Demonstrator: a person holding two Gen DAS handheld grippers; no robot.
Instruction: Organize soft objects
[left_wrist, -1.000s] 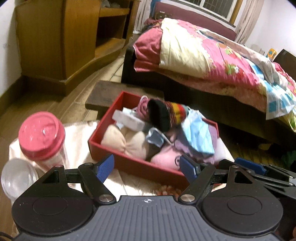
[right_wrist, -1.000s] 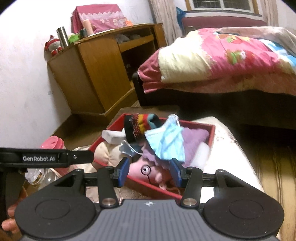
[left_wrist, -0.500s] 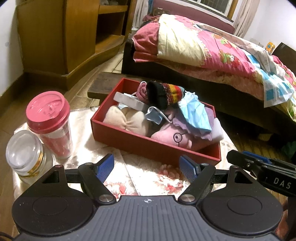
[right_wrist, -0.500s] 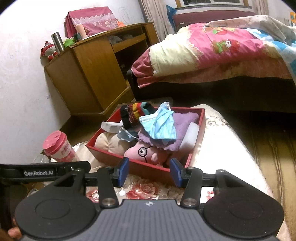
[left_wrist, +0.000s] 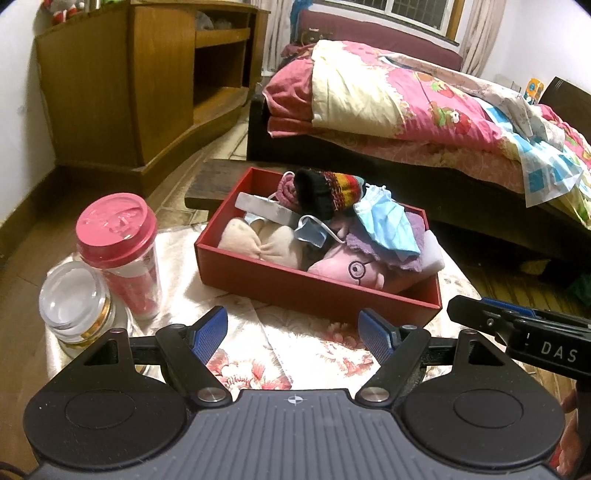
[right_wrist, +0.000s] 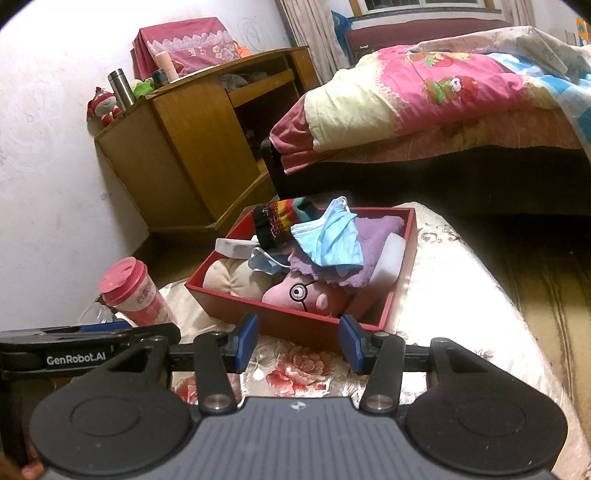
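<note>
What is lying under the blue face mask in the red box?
The blue face mask drapes over a purple cloth, itself atop the pink plush in the red box. The striped sock sits beside it. Anything deeper is covered.

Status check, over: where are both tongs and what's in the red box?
Left tongs open, empty. Right tongs open, empty, short of red box. Box heaped: blue mask, striped sock, pink plush. Nothing blocking.

A low table under a floral cloth (left_wrist: 295, 347) carries a red box (left_wrist: 303, 284) heaped with soft things, and, near it, a pink-lidded cup (left_wrist: 118, 240) touching a clear-lidded glass jar (left_wrist: 74, 306).
</note>
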